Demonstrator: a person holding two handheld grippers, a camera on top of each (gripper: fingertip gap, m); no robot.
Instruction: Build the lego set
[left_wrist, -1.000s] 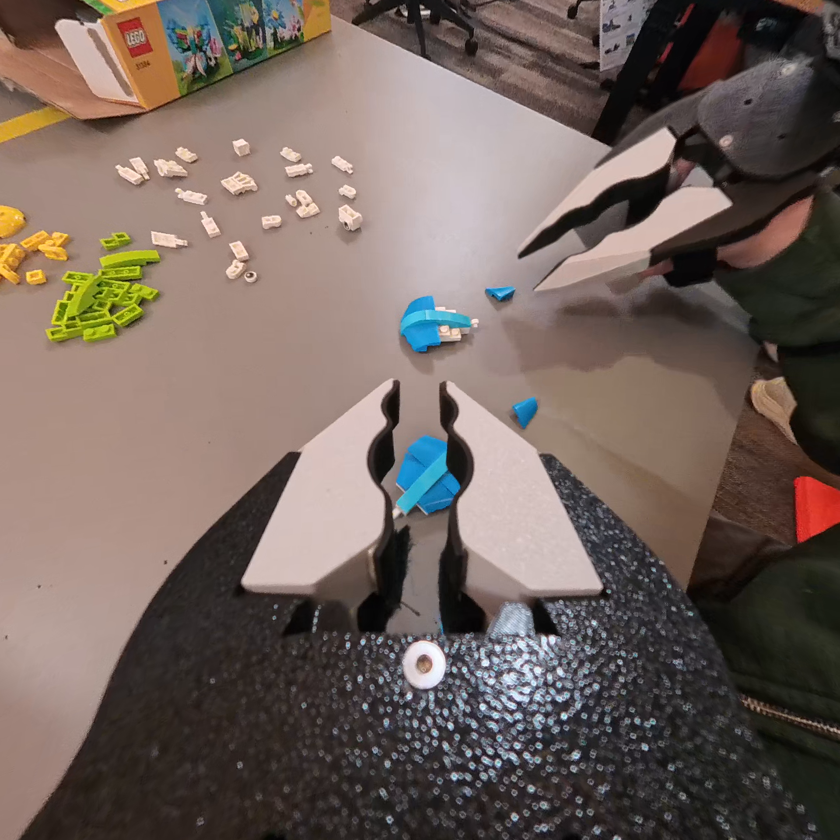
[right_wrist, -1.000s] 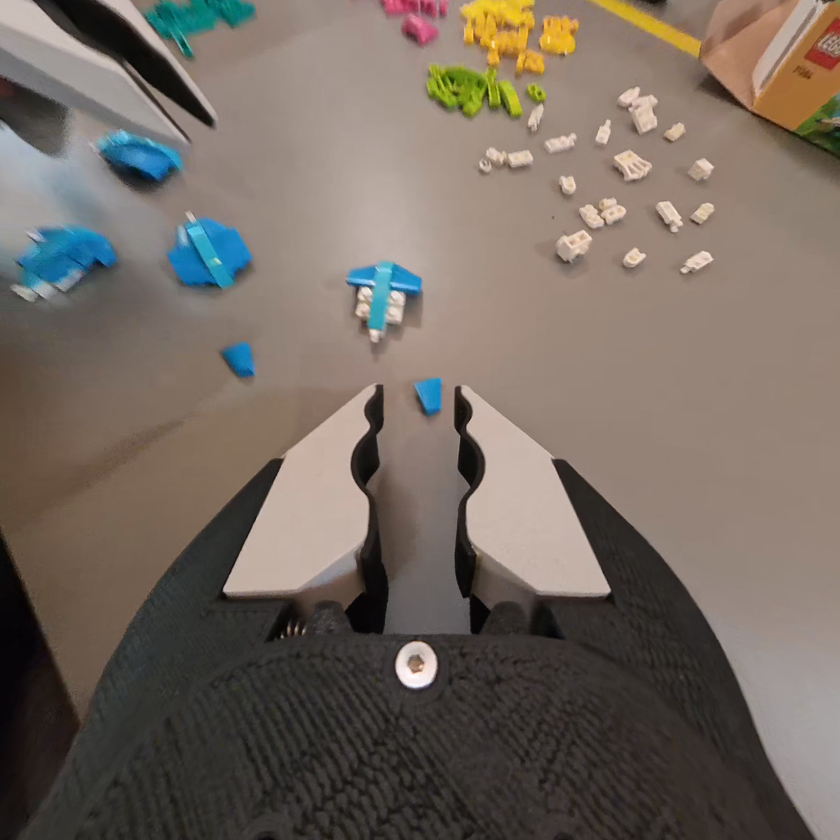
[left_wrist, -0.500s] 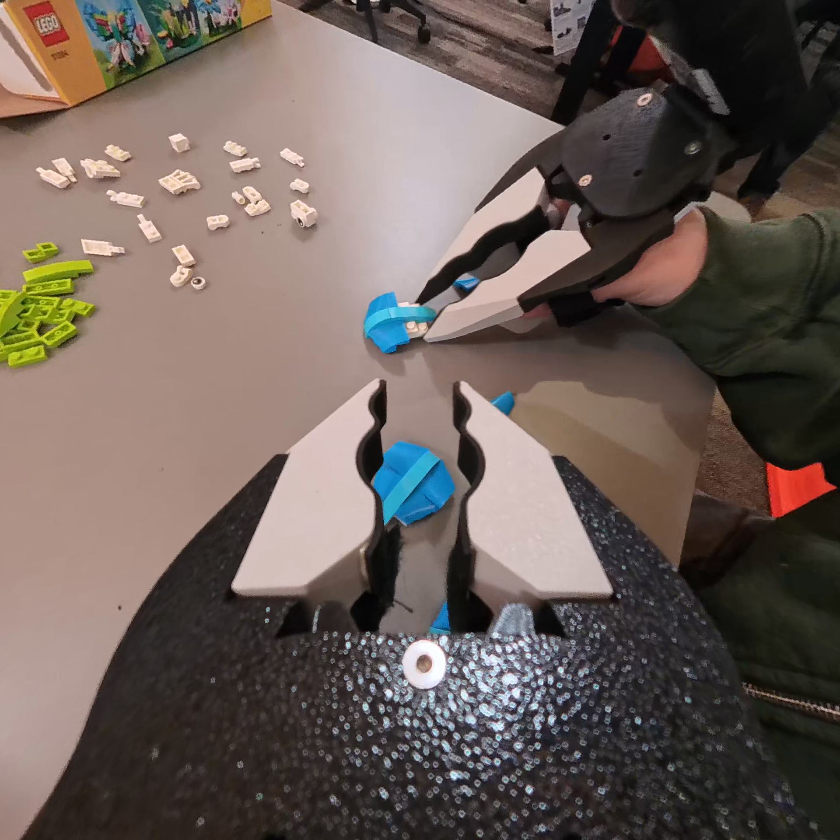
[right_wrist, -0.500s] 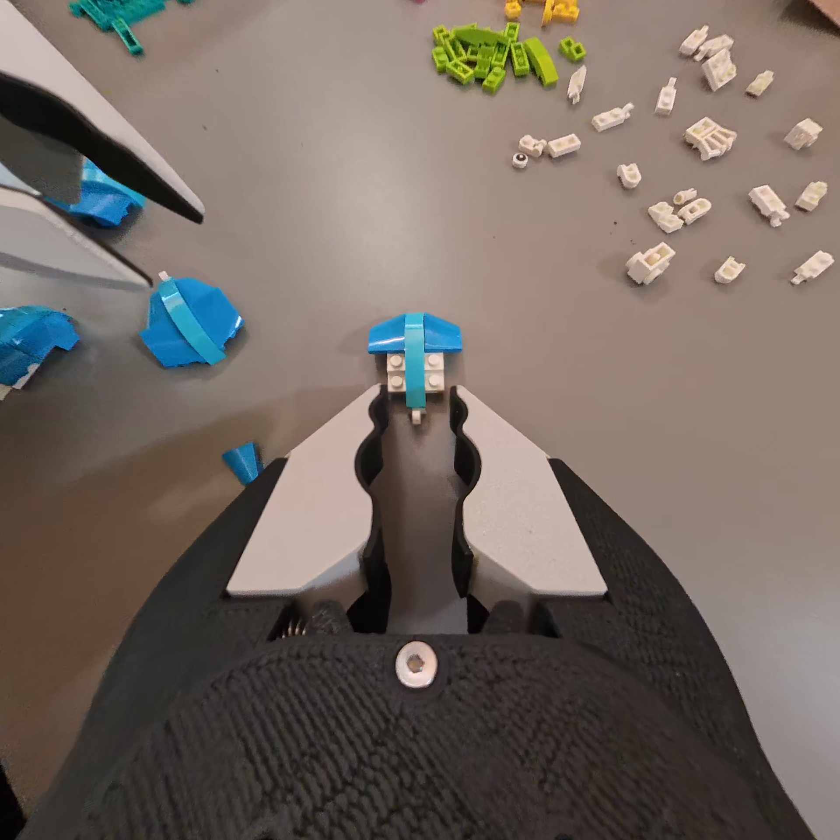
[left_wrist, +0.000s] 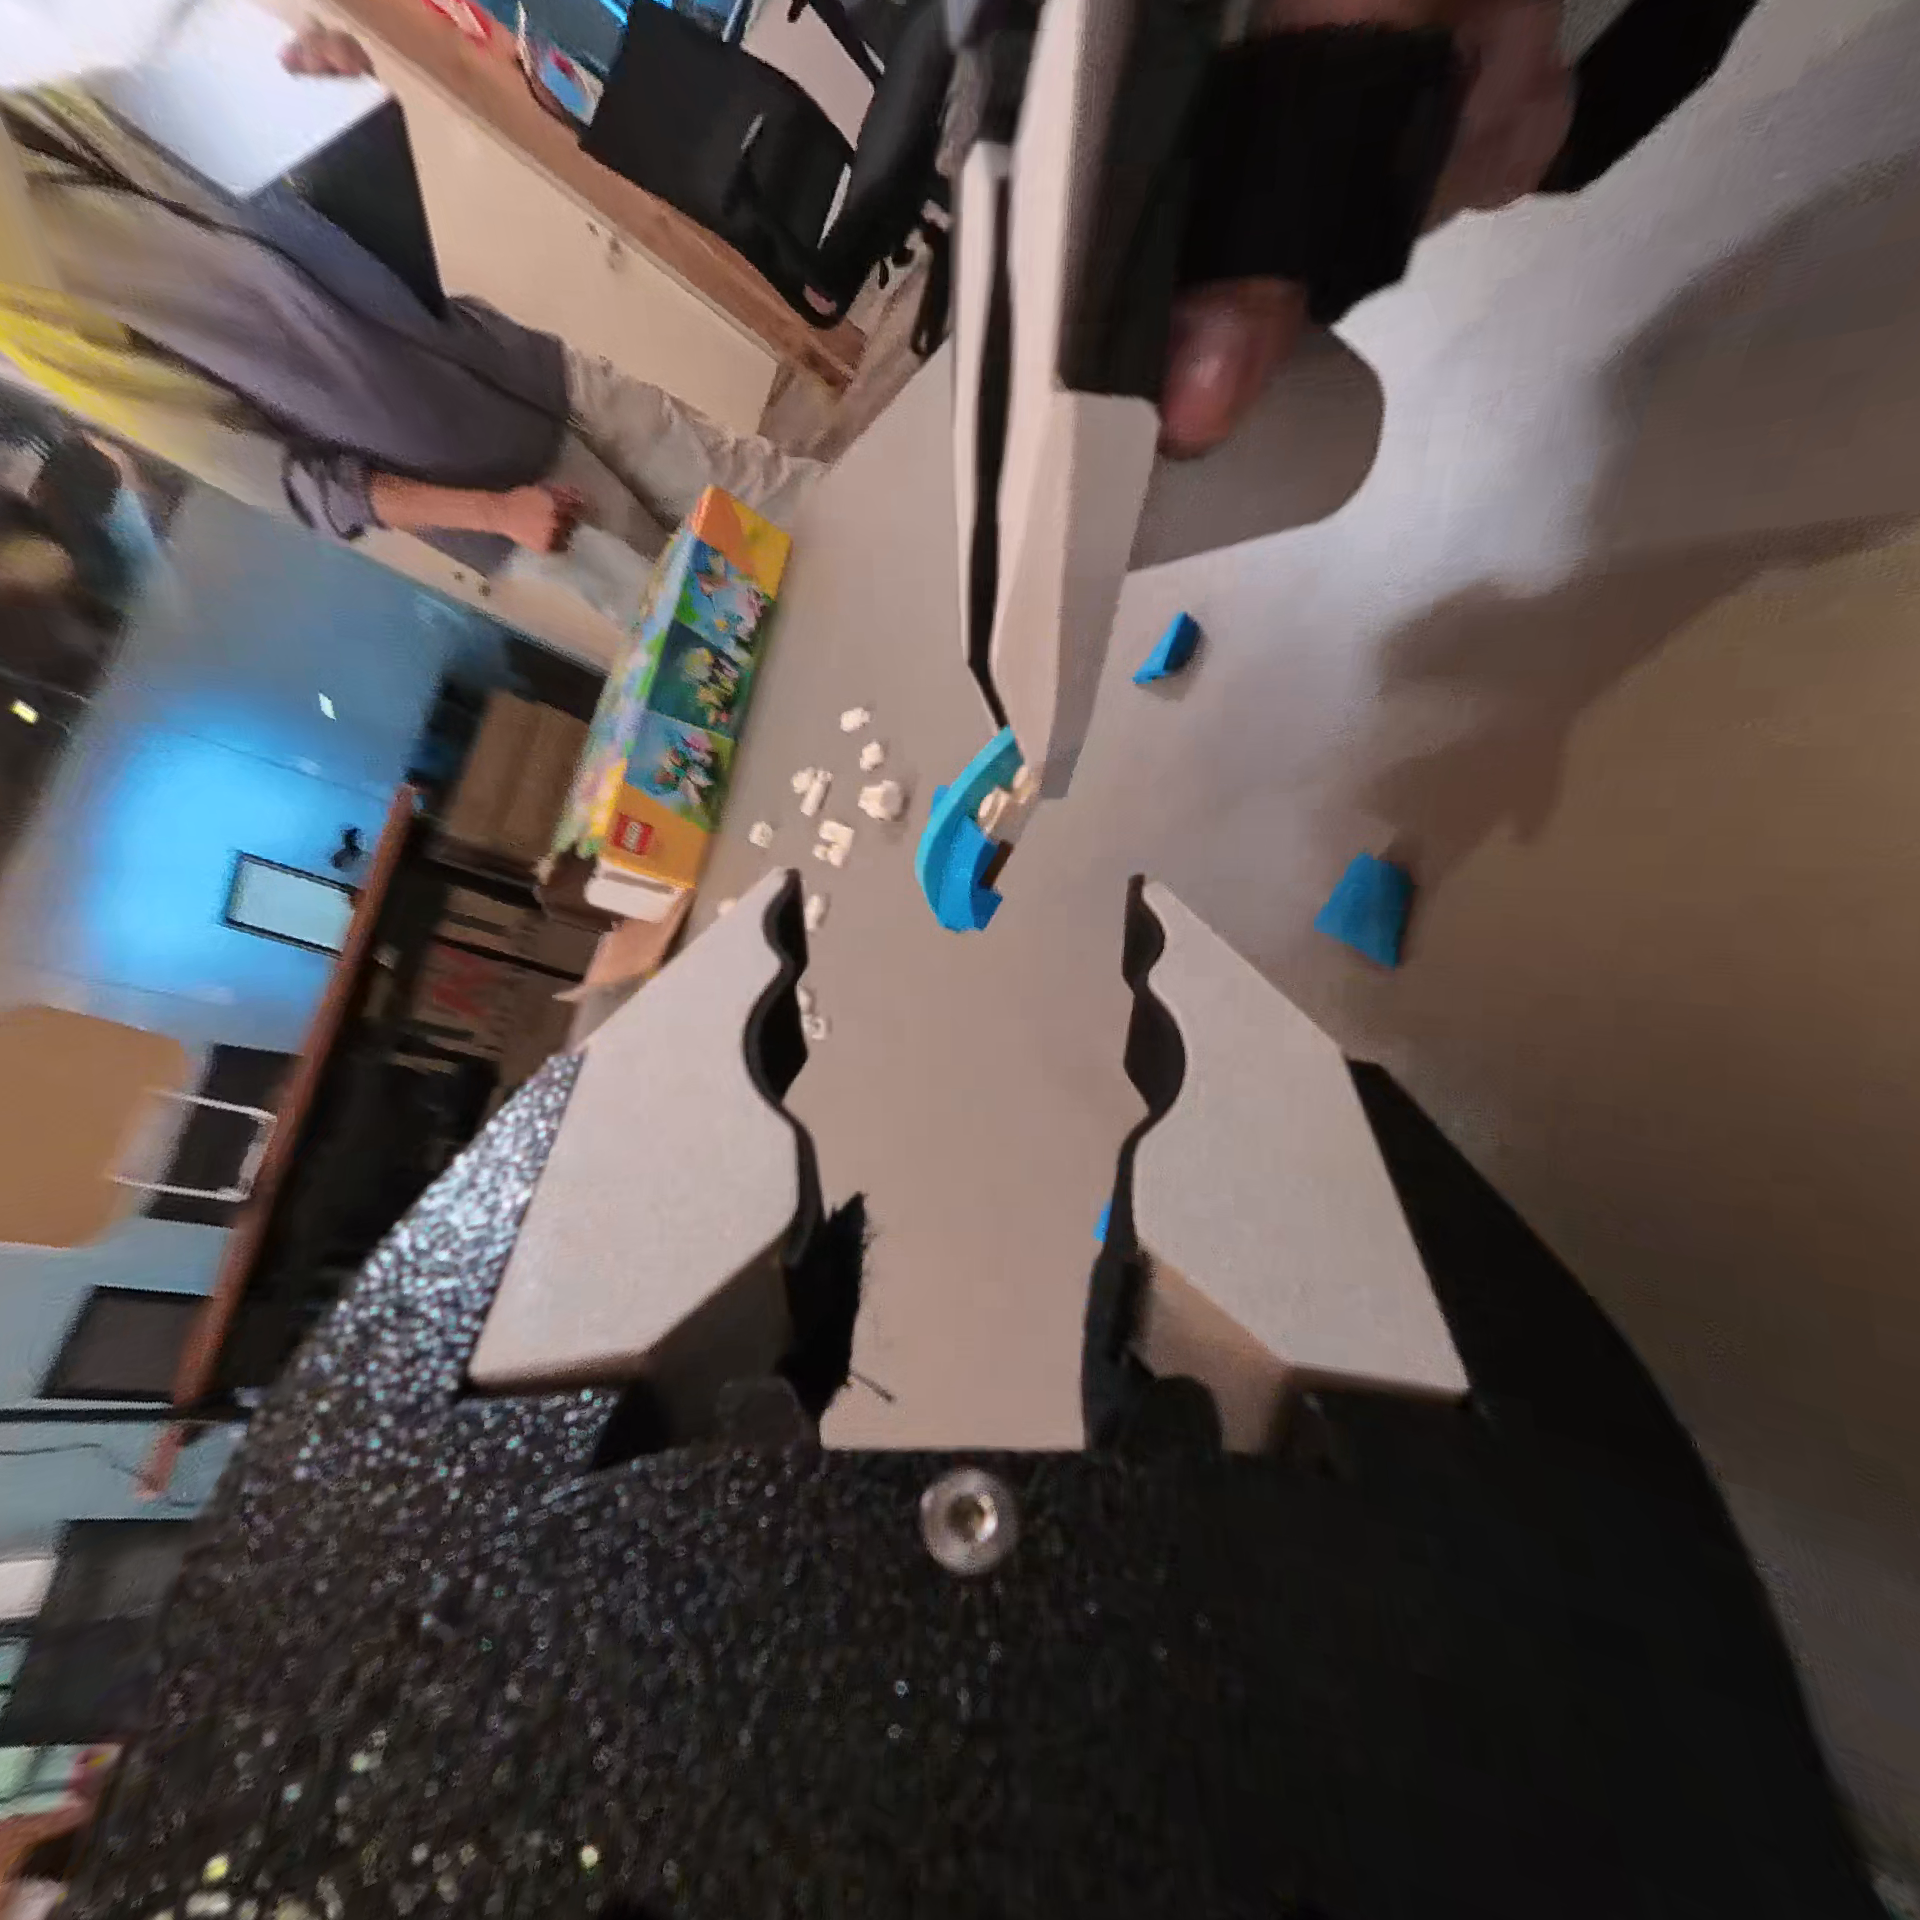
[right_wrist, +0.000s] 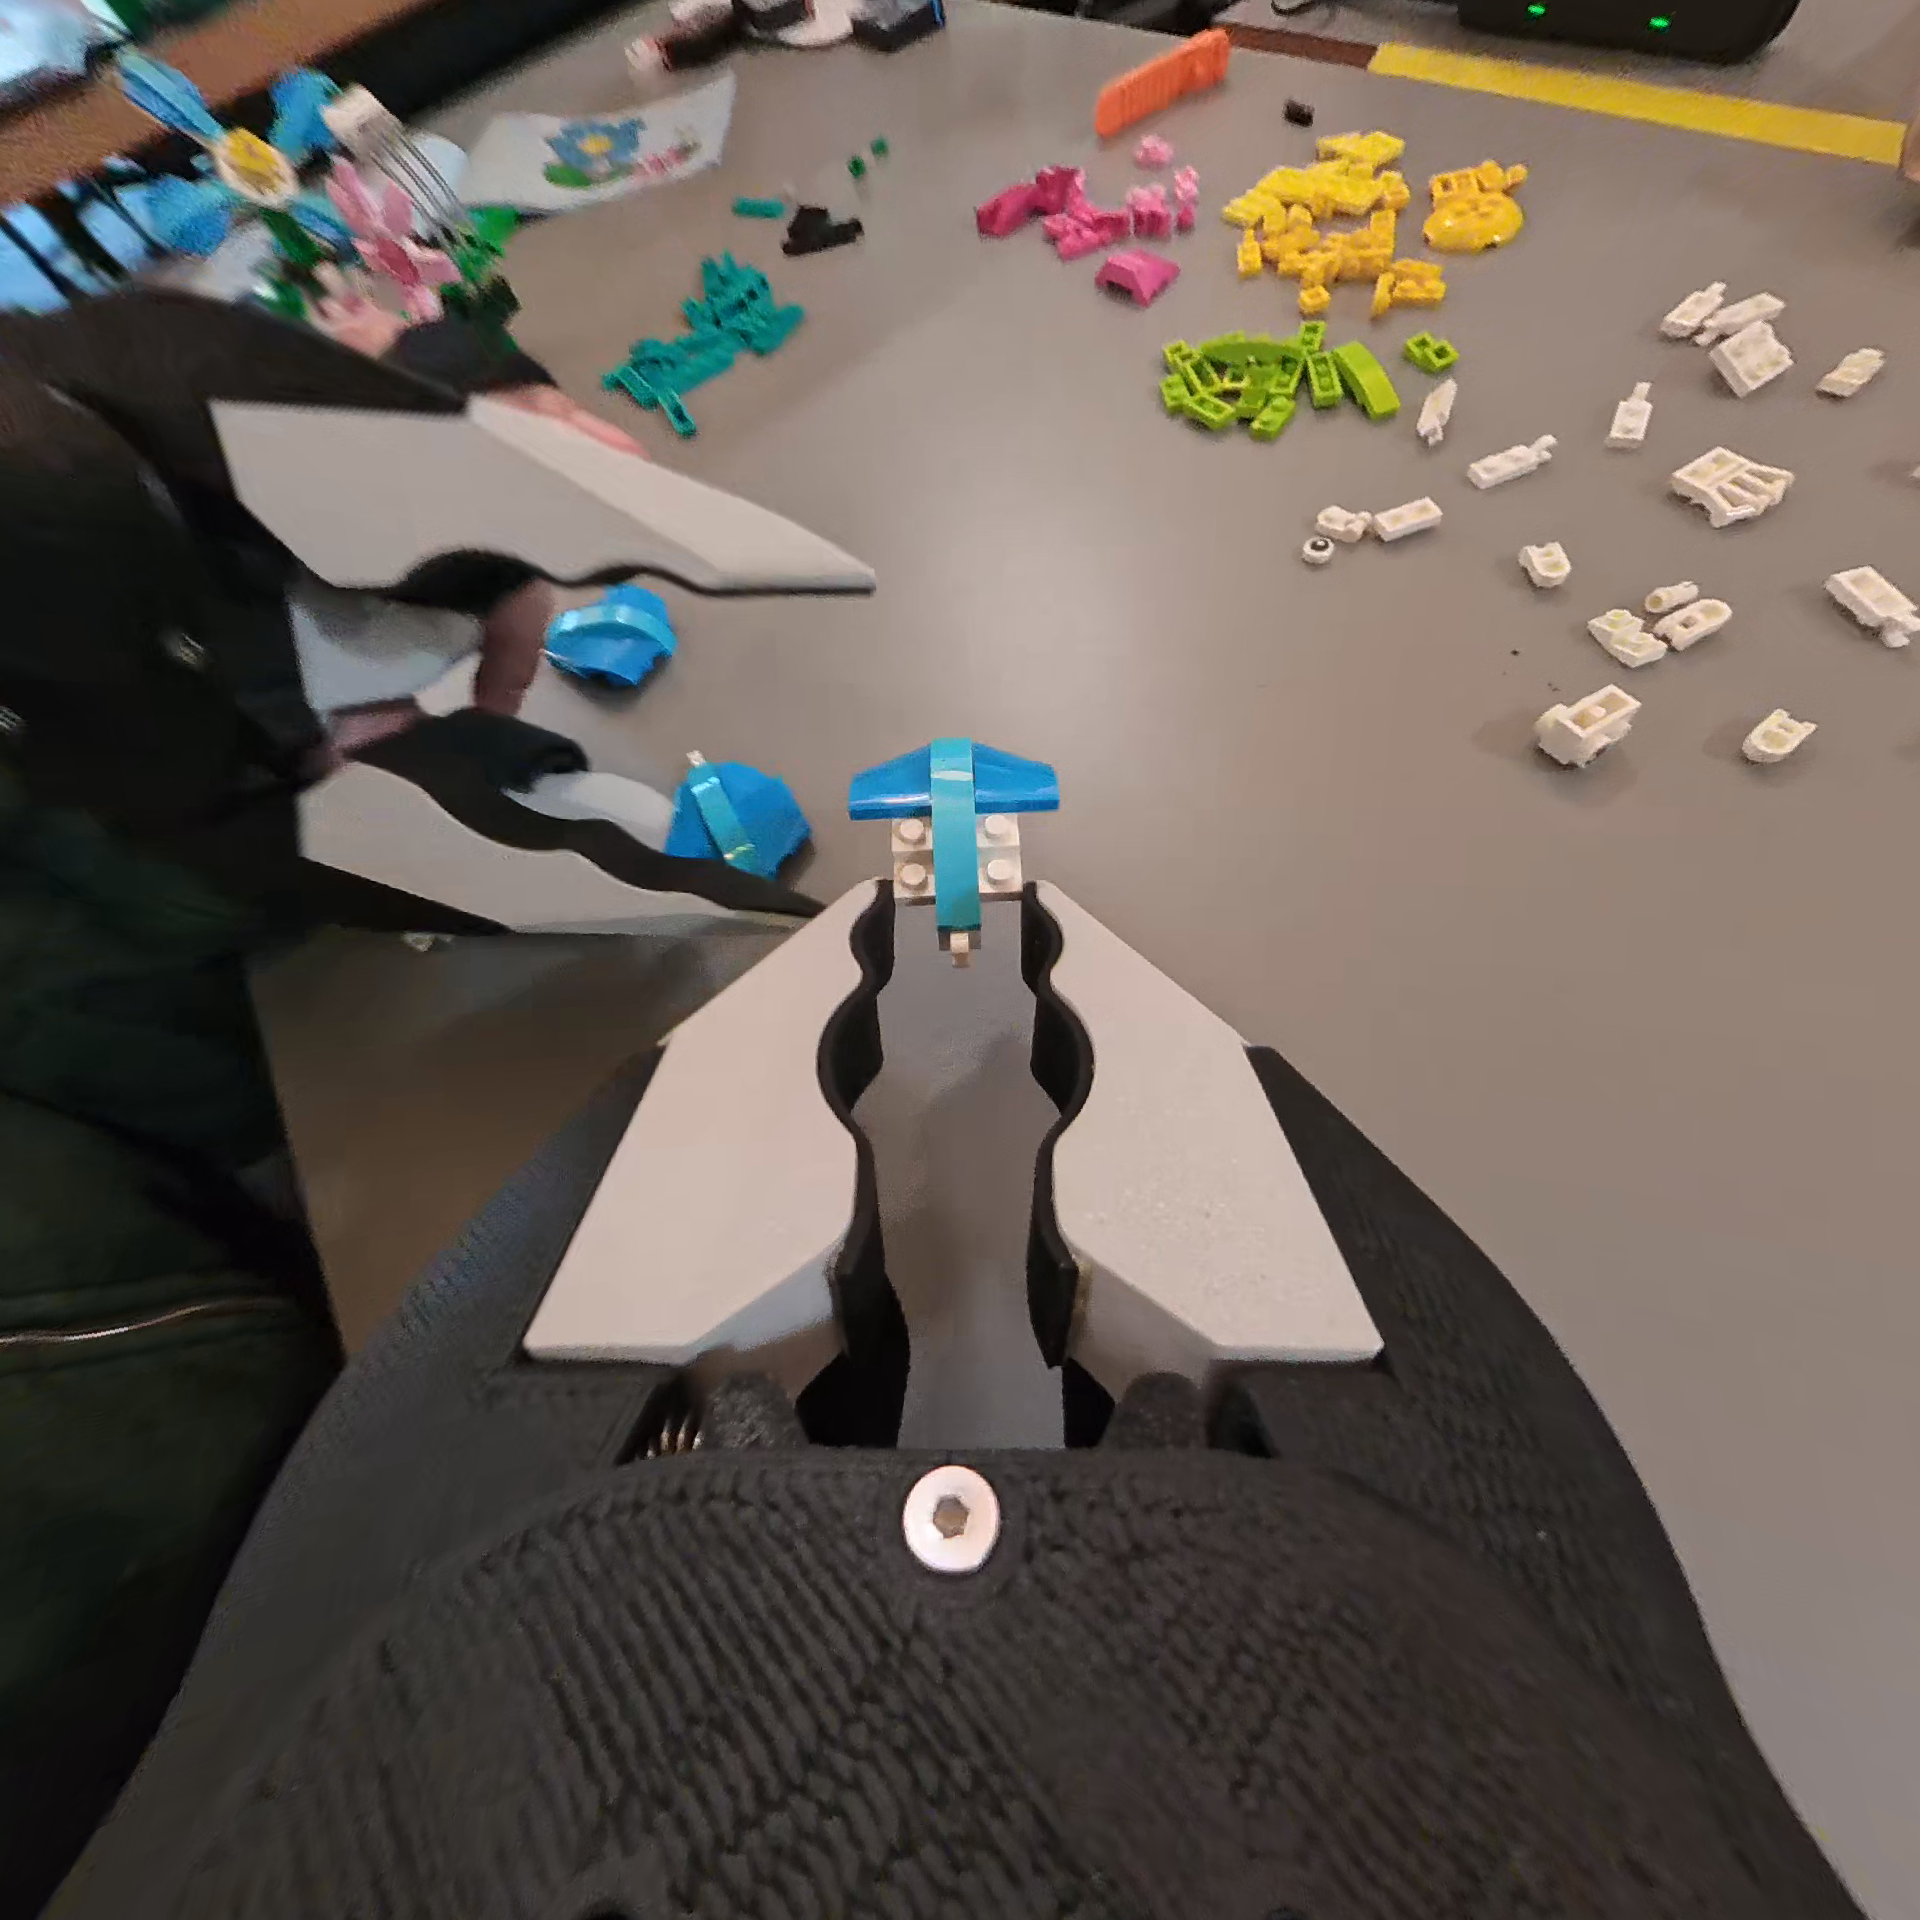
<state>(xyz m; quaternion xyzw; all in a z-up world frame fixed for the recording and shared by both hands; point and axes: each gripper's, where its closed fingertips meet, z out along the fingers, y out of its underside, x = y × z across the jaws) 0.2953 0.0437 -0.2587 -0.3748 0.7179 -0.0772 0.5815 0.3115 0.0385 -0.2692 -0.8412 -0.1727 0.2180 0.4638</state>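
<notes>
1. Right gripper now pinches the small blue-and-white lego petal sub-assembly by its white studded base, right at the fingertips; half a second ago the jaws only bracketed it, flat on the table. Blue curved cap and light-blue strip point away from the camera.
2. The petal looks raised off the grey tabletop; hard to be sure from this angle.
3. Left gripper has rolled sideways and its view is motion-blurred. Jaws spread wide, nothing between them; the finished blue petal piece it framed before now lies on the table just beside its lower finger.
4. Another blue petal lies near the left gripper. Two loose small blue wedge bricks stay on the table, apart from both grippers.
5. Sorted piles untouched: white small parts, lime-green bricks, yellow bricks, magenta bricks, teal pieces.
6. Meaning: pickup done; likely next is adding a wedge to this unfinished petal, with the left gripper free to help.
</notes>
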